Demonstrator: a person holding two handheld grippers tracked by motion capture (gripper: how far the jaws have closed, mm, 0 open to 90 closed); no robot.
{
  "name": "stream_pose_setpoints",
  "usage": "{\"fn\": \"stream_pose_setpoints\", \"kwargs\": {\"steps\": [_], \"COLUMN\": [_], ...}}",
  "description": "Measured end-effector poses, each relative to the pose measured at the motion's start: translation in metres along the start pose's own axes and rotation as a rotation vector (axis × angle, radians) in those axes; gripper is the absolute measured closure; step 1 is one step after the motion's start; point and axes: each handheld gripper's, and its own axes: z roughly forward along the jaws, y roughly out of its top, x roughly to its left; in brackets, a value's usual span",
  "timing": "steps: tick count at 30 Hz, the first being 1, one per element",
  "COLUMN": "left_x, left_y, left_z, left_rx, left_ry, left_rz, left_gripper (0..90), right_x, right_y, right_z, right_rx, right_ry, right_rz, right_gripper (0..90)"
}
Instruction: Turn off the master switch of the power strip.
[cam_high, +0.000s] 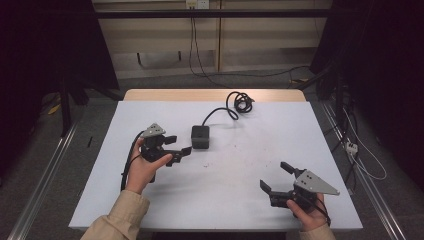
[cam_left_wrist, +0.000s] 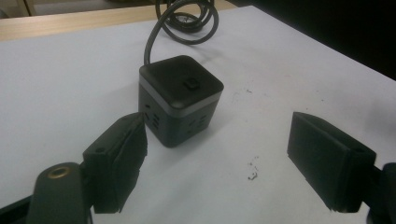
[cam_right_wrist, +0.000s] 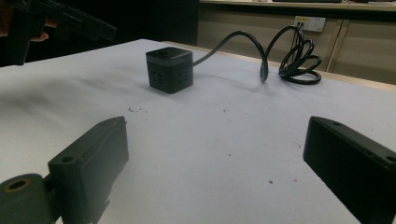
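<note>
A black cube power strip (cam_high: 200, 137) stands upright on the white table (cam_high: 240, 175), a little to the 11 o'clock side of the table's middle. Its black cable (cam_high: 220, 112) leaves the cube toward 1 o'clock and ends in a loose coil (cam_high: 242, 102) near the far edge of the table.

The left gripper (cam_high: 181, 144) is held in the person's left hand (cam_high: 145, 167) just beside the cube, at its 9 o'clock side. Its jaws stand wide apart and nothing is between them. In the left gripper view the cube (cam_left_wrist: 180, 100) is just ahead of the jaws, nearer to the left one, which seems not to touch it. The sockets on two side faces are visible there.

The right gripper (cam_high: 276, 177) rests in the right hand (cam_high: 306, 212) at about 5 o'clock from the cube, well apart from it. Its jaws are also spread open and empty, and they point toward the cube (cam_right_wrist: 169, 70).
</note>
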Motion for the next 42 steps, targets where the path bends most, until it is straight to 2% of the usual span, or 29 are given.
{"fn": "stream_pose_setpoints", "kwargs": {"steps": [12,23,31,42], "left_x": [0.005,0.005,0.007,0.009], "left_y": [-0.023,-0.036,-0.044,-0.054], "left_z": [-0.023,-0.041,-0.053,-0.063], "left_rx": [-0.014,-0.014,-0.014,-0.018], "left_ry": [0.014,0.011,0.024,0.037], "left_rz": [0.001,0.015,0.018,0.024], "left_gripper": [17.9,17.9,17.9,17.2], "right_x": [0.000,0.000,0.000,0.000], "right_y": [0.000,0.000,0.001,0.001], "right_z": [-0.001,-0.001,-0.001,-0.001], "right_rx": [-0.001,-0.001,-0.001,-0.001], "right_ry": [-0.003,-0.005,-0.006,-0.006], "right_rz": [0.001,0.000,0.000,-0.002], "right_gripper": [6.4,6.4,6.4,6.4]}}
